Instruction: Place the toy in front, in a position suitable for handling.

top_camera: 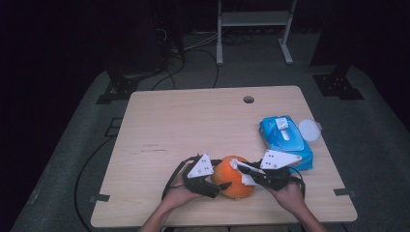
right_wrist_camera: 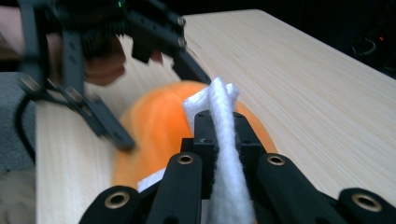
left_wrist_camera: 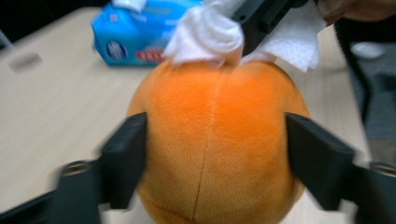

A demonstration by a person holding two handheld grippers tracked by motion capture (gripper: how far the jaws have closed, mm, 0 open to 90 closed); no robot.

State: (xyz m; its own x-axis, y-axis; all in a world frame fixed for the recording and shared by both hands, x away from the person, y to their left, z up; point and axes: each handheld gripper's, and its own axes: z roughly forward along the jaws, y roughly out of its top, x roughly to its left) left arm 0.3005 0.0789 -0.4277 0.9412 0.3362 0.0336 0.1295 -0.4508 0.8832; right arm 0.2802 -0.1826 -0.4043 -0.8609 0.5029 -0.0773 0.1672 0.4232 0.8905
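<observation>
The blue wipes pack (left_wrist_camera: 135,35) bears a red label stripe, its lettering unreadable.

I see open tabletop (top_camera: 183,121) across the upper left and centre of the high view; the blue wipes pack (top_camera: 285,136) and white lid (top_camera: 309,129) obstruct the right edge.

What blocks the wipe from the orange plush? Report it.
Nothing visible. The right hand-held gripper is shut on the white wipe, which already presses on the top of the orange plush. The left hand-held gripper clamps the plush's sides, below the wipe.
</observation>
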